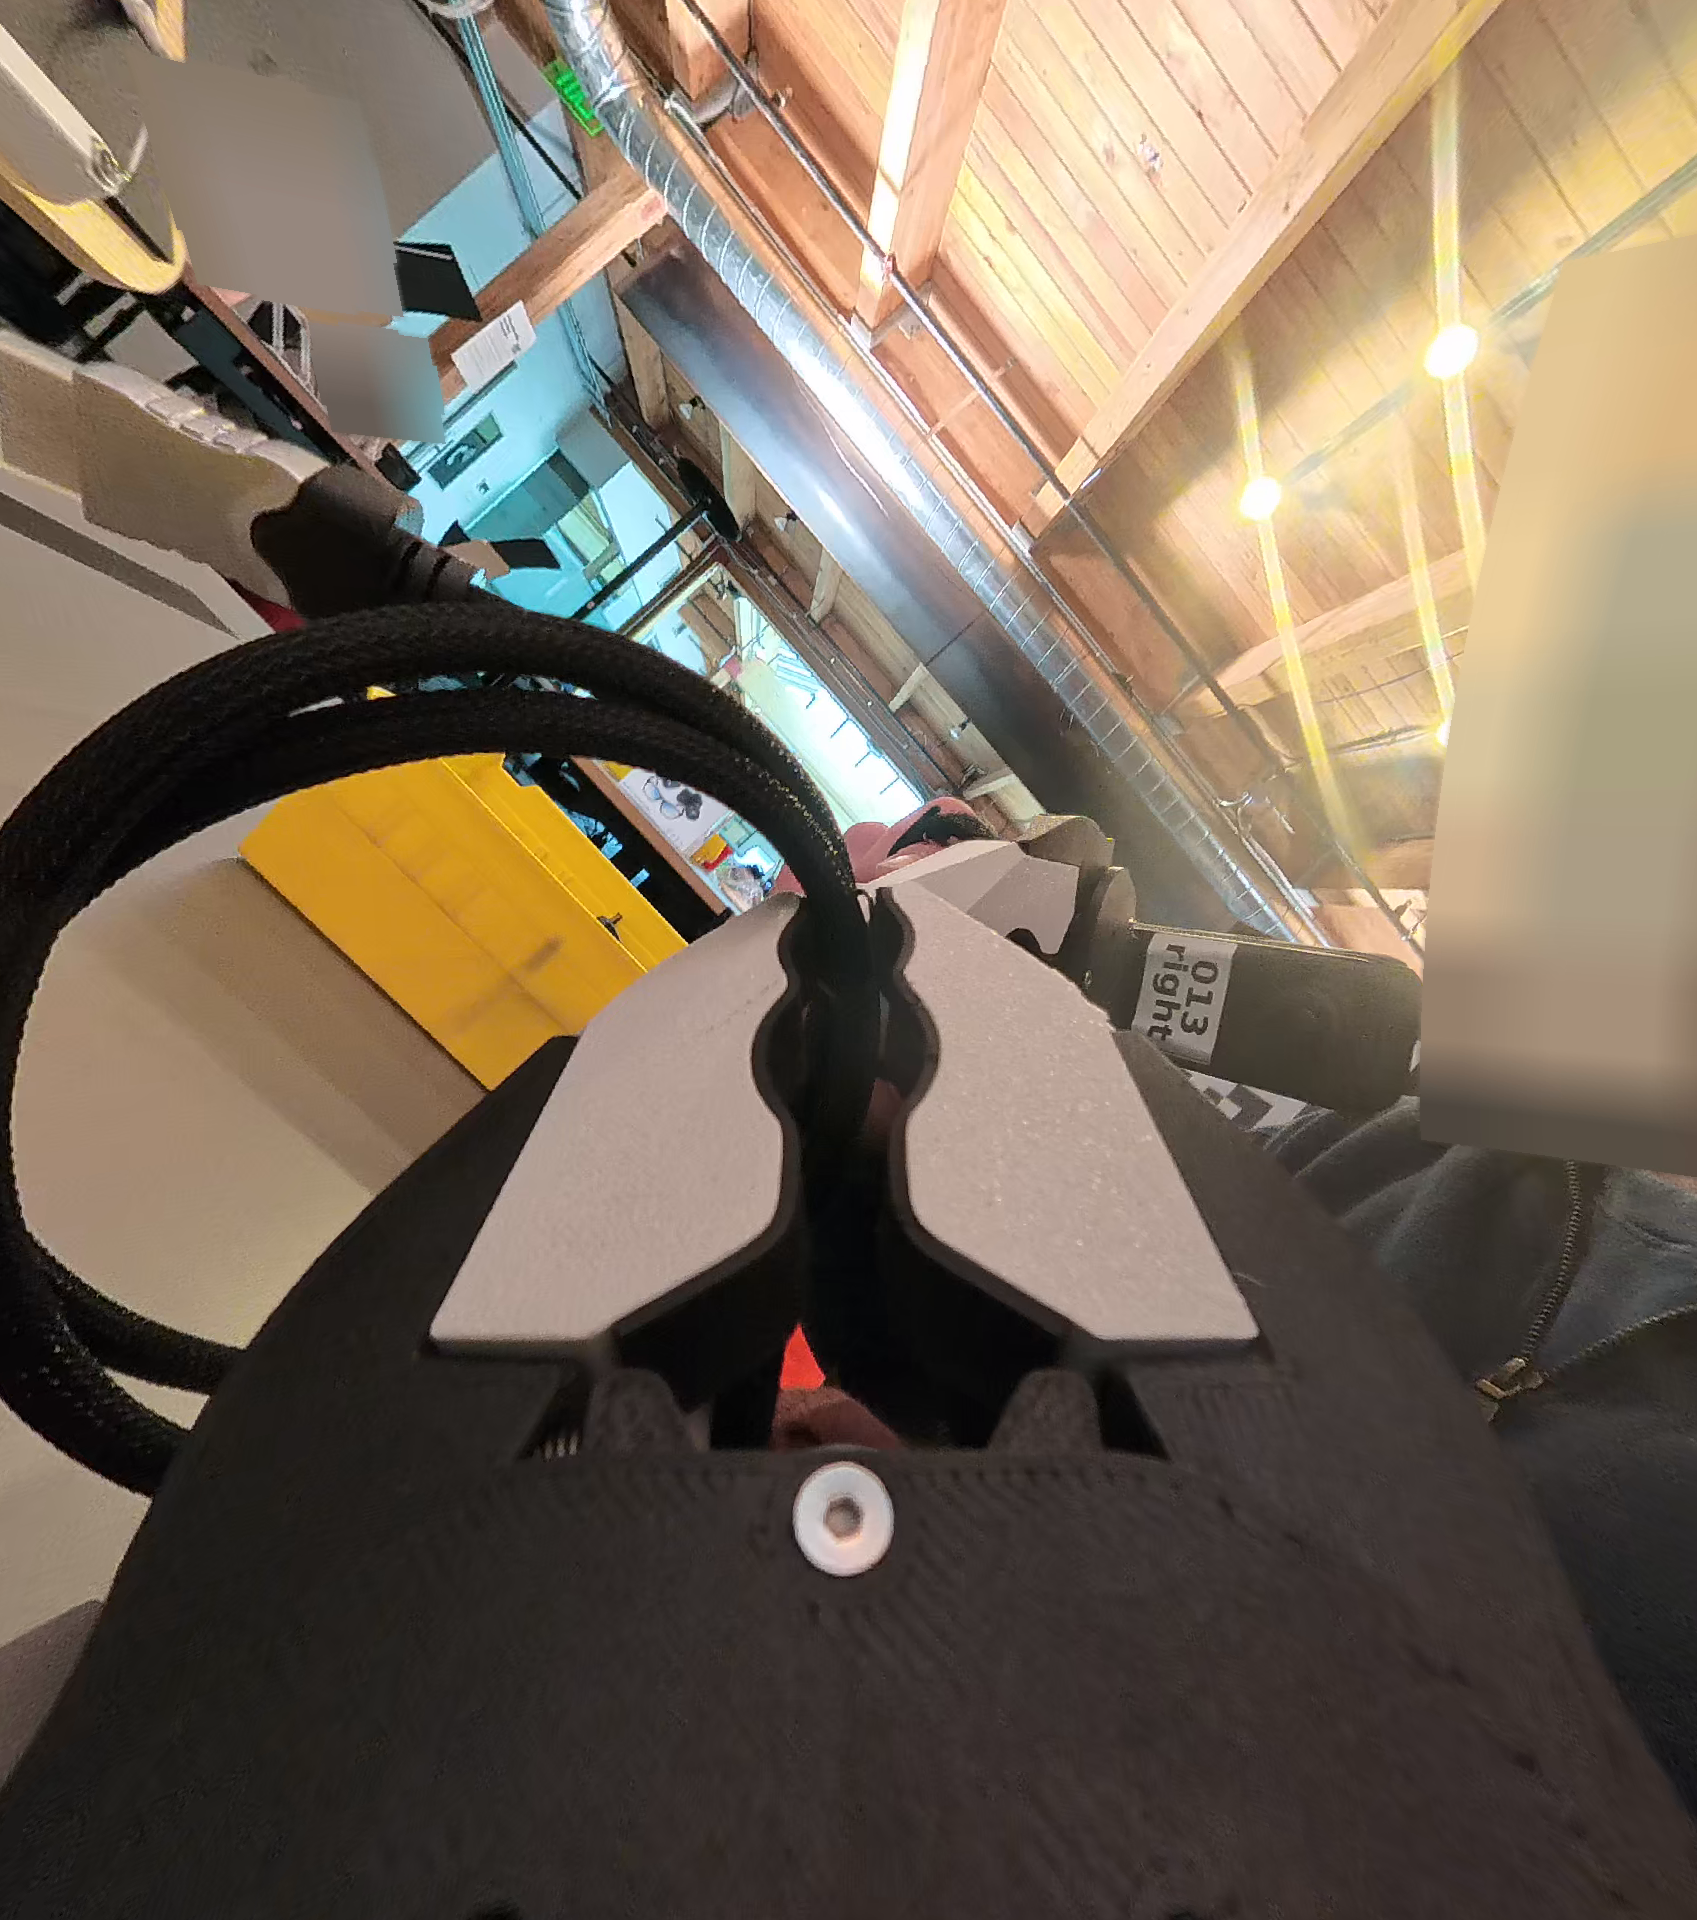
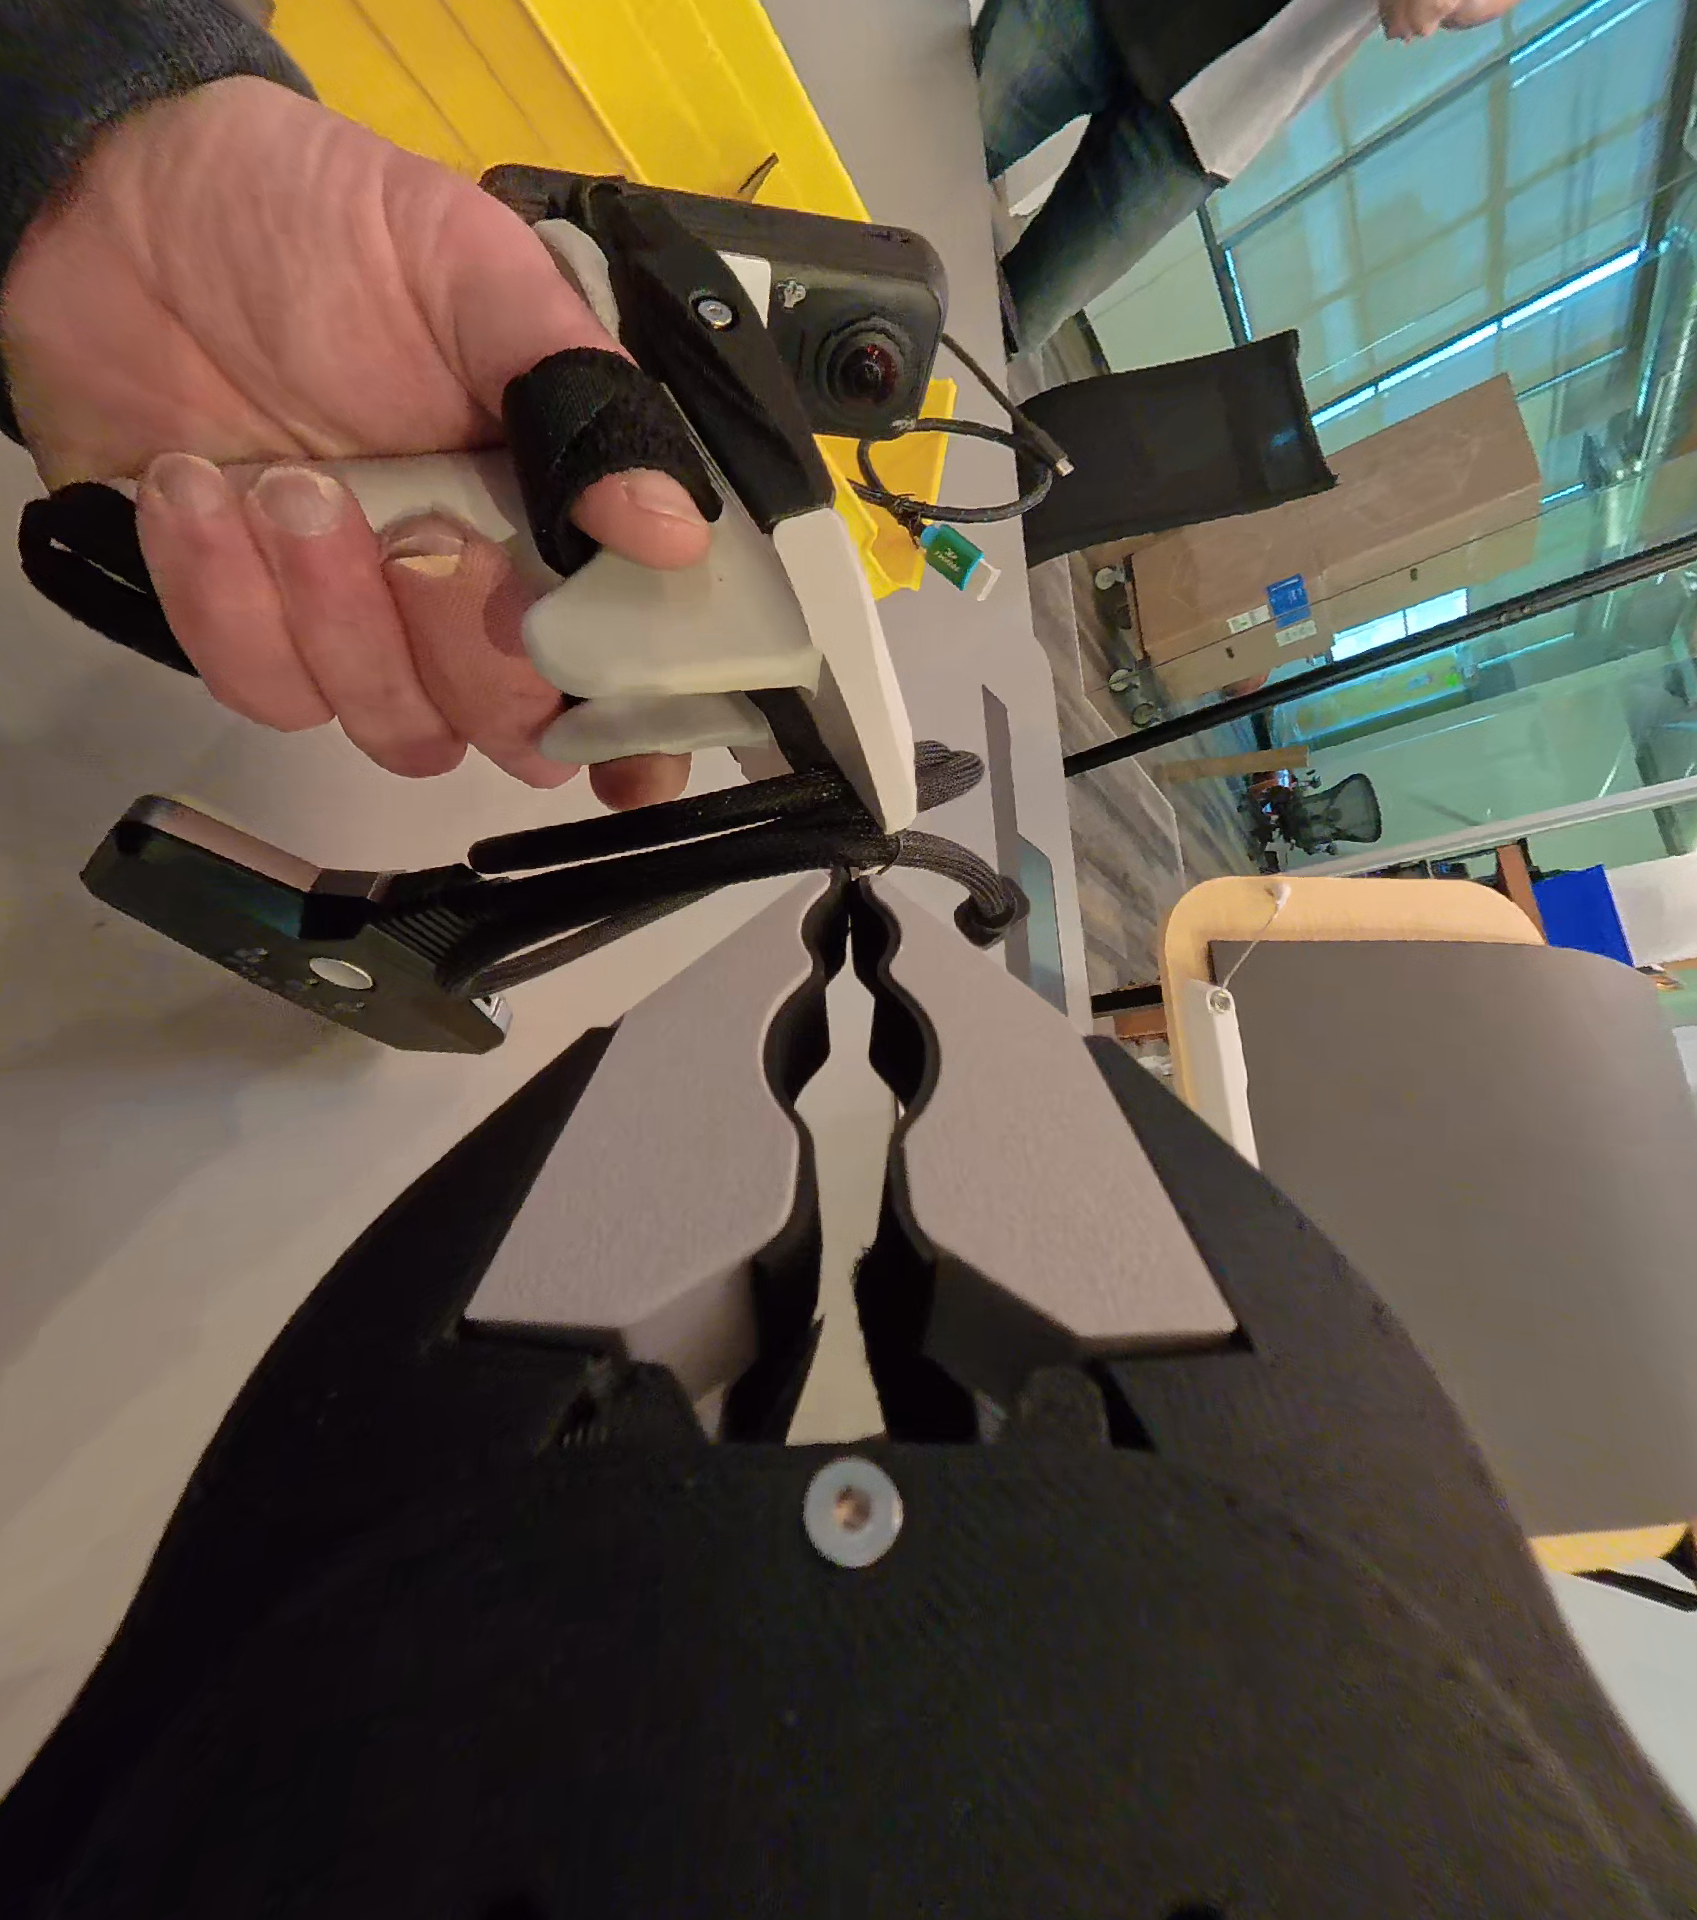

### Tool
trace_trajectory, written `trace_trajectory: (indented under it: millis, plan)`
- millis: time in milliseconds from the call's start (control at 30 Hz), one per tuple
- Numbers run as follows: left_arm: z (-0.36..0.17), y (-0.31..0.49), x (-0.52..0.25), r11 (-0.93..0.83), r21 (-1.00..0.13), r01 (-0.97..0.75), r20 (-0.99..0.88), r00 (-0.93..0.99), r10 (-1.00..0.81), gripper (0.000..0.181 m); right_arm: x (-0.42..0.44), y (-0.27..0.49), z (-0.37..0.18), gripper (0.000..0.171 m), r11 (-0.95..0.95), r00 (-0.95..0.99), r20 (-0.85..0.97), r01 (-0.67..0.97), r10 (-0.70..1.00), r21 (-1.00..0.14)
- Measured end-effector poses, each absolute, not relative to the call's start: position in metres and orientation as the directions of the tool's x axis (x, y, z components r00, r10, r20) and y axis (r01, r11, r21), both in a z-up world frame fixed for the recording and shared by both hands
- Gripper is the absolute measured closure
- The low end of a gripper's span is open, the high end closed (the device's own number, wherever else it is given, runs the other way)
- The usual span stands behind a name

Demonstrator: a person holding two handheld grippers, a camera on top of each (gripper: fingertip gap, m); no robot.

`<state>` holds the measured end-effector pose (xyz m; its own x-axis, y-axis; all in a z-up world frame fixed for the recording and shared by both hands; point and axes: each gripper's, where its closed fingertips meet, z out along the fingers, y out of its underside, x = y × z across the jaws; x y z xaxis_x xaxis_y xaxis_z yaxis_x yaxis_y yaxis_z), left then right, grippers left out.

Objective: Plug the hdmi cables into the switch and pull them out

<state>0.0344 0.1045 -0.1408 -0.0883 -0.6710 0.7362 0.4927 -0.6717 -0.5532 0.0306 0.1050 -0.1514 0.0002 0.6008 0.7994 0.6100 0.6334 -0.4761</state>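
Grey table (image 2: 96, 1195) underneath, yellow bin (image 2: 553, 94) at its far side. Left gripper (image 1: 839, 935) clamped narrow on the black braided hdmi cable (image 1: 200, 727), which loops wide to the left and nearer side. Right gripper (image 2: 849, 883) pinched nearly closed at the tips, apparently on a thin tie around the cable bundle (image 2: 698, 831); contact not fully clear. Person's hand (image 2: 304, 416) around the left gripper's handle, upper left. Black switch (image 2: 304, 945) hanging off the cables at left, above the table, one connector seated in it. Small teal adapter (image 2: 953, 556) far beyond, near the bin.
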Motion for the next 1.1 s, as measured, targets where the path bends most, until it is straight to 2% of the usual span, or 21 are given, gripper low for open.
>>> trace_trajectory:
  millis: [33,1100]
  plan:
    - [-0.141,0.105,0.033,-0.669,-0.551,0.498,0.735,-0.091,-0.672,0.172,0.029,0.106,-0.152,0.171,0.634,0.001,0.799,0.608,0.601,-0.477]
    - [-0.149,0.108,0.022,-0.641,-0.567,0.517,0.733,-0.037,-0.679,0.166,0.018,0.11,-0.162,0.171,0.587,0.019,0.744,0.602,0.668,-0.542]
